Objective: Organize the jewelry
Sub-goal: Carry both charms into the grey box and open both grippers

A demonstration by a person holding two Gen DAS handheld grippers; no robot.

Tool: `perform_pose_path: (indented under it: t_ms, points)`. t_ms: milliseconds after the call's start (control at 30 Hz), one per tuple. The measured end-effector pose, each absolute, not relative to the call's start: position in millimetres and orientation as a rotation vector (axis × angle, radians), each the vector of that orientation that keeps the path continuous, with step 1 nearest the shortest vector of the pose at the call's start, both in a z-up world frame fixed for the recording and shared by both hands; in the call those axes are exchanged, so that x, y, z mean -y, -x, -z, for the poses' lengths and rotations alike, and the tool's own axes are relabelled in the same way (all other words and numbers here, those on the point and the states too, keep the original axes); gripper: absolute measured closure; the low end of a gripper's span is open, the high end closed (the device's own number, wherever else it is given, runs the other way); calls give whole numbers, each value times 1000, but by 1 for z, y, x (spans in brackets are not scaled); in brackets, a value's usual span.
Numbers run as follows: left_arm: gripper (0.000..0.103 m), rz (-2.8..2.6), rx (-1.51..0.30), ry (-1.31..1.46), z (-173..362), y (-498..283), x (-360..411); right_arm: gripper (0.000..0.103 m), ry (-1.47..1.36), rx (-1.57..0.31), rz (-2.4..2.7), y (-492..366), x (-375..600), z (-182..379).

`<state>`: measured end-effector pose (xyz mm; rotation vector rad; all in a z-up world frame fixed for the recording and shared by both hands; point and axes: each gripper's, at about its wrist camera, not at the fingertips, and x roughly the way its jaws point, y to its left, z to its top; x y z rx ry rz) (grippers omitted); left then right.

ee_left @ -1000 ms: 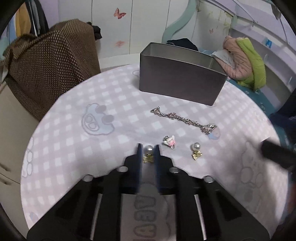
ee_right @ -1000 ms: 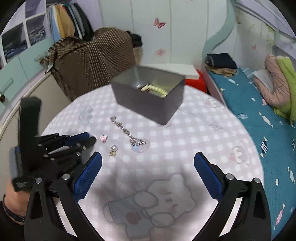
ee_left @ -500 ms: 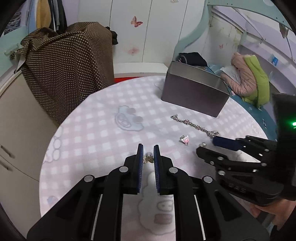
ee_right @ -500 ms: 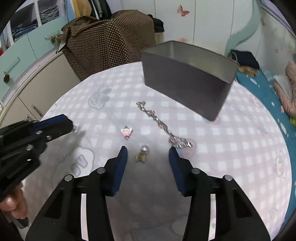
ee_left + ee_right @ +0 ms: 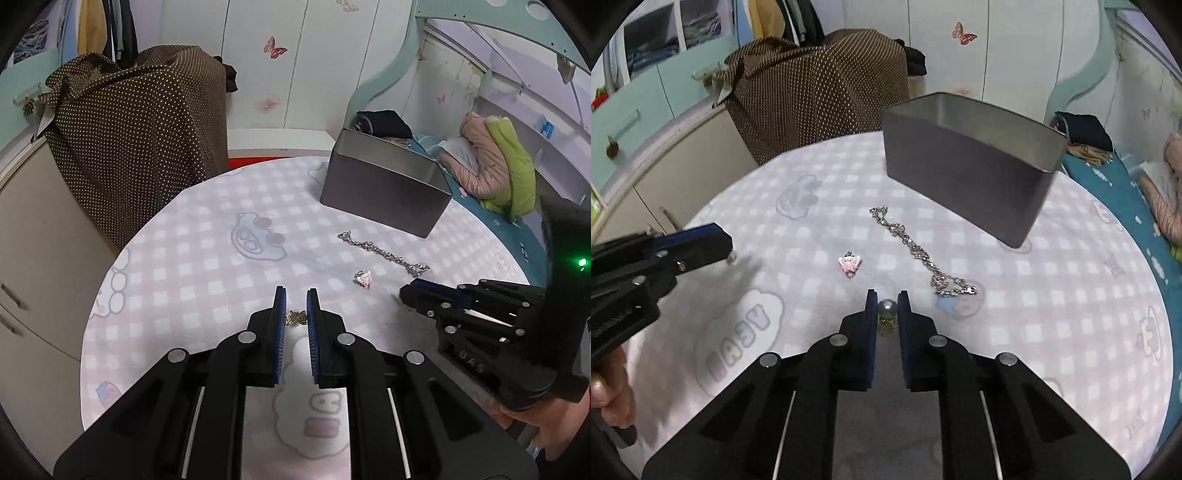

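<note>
At lower centre of each wrist view, the left gripper [image 5: 296, 308] clenches one earring [image 5: 296, 317] and the right gripper [image 5: 887, 308] another pearl earring [image 5: 887, 309], chain [image 5: 916, 251] and tin [image 5: 964, 173] beyond.

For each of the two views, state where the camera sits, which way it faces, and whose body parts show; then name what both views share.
Left wrist: on the left gripper, angled down across the table; shut on a gold earring; right gripper and hand at right.
Right wrist: on the right gripper, angled down likewise; shut on a pearl earring; left gripper and a hand at left.
Shared: metal tin, silver chain, pink charm.
</note>
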<state>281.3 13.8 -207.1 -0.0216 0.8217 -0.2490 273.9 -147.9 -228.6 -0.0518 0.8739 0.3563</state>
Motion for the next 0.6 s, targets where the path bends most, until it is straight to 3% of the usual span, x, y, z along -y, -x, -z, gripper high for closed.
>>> perform_pose_path:
  t_ms: [267, 600]
  points:
    - [91, 272, -771, 21, 184, -280, -6, 94, 3, -814, -365, -264, 169, 189]
    - [91, 348, -634, -19, 113, -310, 28, 93, 4, -663, -360, -284, 198, 108]
